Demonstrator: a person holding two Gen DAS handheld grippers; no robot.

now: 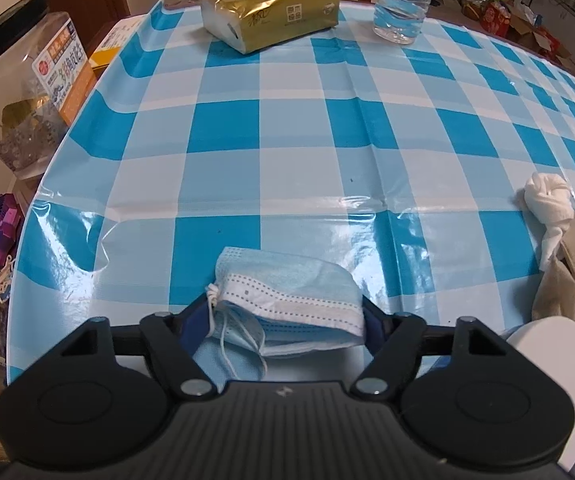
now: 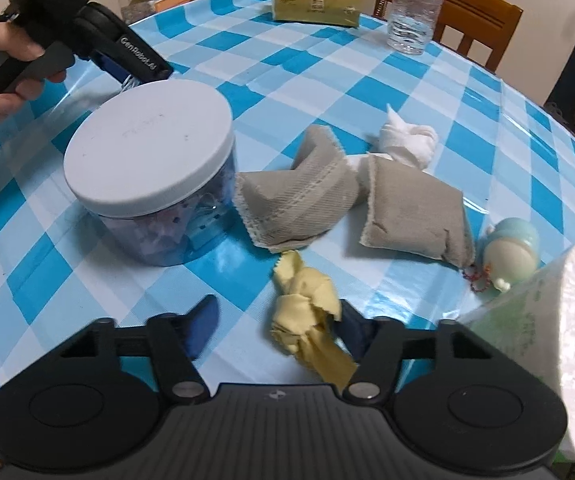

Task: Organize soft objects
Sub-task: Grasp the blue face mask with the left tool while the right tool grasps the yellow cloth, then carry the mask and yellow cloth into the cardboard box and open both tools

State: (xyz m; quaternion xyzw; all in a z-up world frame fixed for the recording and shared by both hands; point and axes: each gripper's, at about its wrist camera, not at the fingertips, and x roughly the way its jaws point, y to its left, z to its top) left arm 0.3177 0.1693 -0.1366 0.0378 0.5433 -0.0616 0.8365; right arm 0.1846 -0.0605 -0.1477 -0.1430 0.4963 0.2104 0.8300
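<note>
My left gripper (image 1: 287, 316) is shut on a folded blue face mask (image 1: 287, 292), held just above the checked tablecloth. In the right wrist view the left gripper (image 2: 143, 72) sits behind a white-lidded clear jar (image 2: 151, 160). My right gripper (image 2: 275, 320) is open, with a knotted yellow cloth (image 2: 307, 316) lying between its fingers, closer to the right one. Two grey fabric pouches (image 2: 299, 196) (image 2: 411, 208) and a knotted white cloth (image 2: 407, 140) lie beyond it. The white cloth (image 1: 547, 200) and a pouch (image 1: 567, 272) also show in the left wrist view.
A gold tissue pack (image 1: 271, 12) and a water bottle (image 1: 403, 4) stand at the table's far side. A toilet paper roll (image 2: 567, 340) and a small pale-blue toy (image 2: 511, 252) sit at the right. Boxes and clutter (image 1: 27, 100) stand beyond the left table edge.
</note>
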